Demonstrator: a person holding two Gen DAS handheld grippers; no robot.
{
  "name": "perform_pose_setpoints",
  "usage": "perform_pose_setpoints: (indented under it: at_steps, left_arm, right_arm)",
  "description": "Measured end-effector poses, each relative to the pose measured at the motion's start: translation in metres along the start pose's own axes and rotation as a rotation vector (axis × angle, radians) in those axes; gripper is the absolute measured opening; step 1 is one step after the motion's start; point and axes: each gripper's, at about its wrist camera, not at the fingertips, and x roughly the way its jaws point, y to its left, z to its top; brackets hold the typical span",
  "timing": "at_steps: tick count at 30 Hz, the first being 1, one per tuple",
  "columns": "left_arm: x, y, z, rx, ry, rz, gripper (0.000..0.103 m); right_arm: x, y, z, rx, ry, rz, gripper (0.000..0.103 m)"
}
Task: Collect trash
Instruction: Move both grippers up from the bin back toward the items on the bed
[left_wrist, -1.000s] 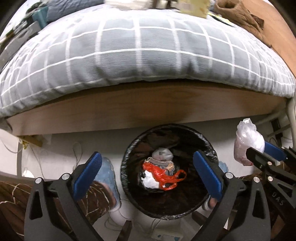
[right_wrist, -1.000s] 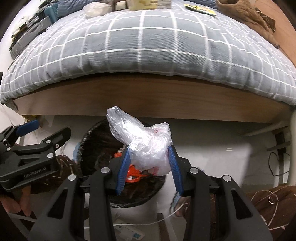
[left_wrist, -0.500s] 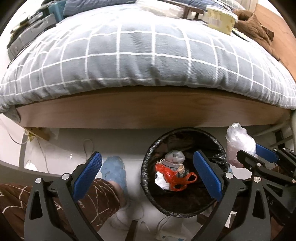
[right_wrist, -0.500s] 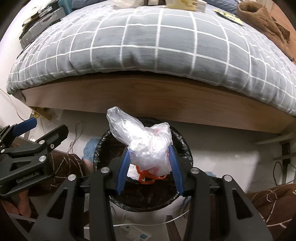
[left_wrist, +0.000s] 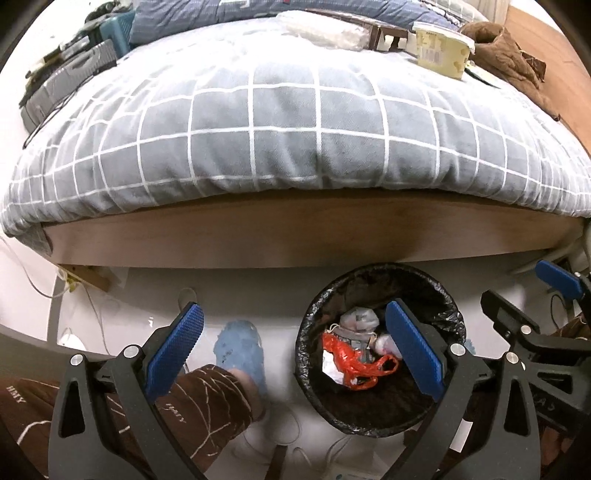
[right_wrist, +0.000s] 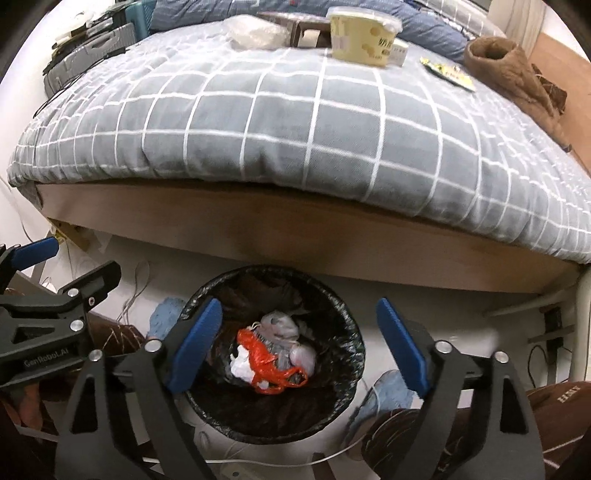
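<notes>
Right gripper spread empty over trash bin, left gripper spread, yellow wrapper only in right view

Grey checked duvet on wooden bed frame; brown garment; blue slipper.

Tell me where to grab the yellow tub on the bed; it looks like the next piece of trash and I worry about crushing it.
Take the yellow tub across its side wall just below the lid rim, coming in level from the near edge of the bed. It stands upright, its round wall faces the open right claw, and the near side looks free.
</notes>
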Motion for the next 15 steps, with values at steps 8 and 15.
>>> perform_pose_setpoints:
  at_steps: [8, 15]
  left_arm:
    - [-0.017, 0.0, 0.006, -0.013, -0.052, -0.004, 0.097]
    - [-0.037, 0.0, 0.017, -0.019, -0.116, -0.01, 0.097]
  right_arm:
    - [-0.015, -0.011, 0.008, 0.037, -0.073, -0.018, 0.095]
    - [-0.037, -0.02, 0.016, 0.056, -0.16, -0.035, 0.095]
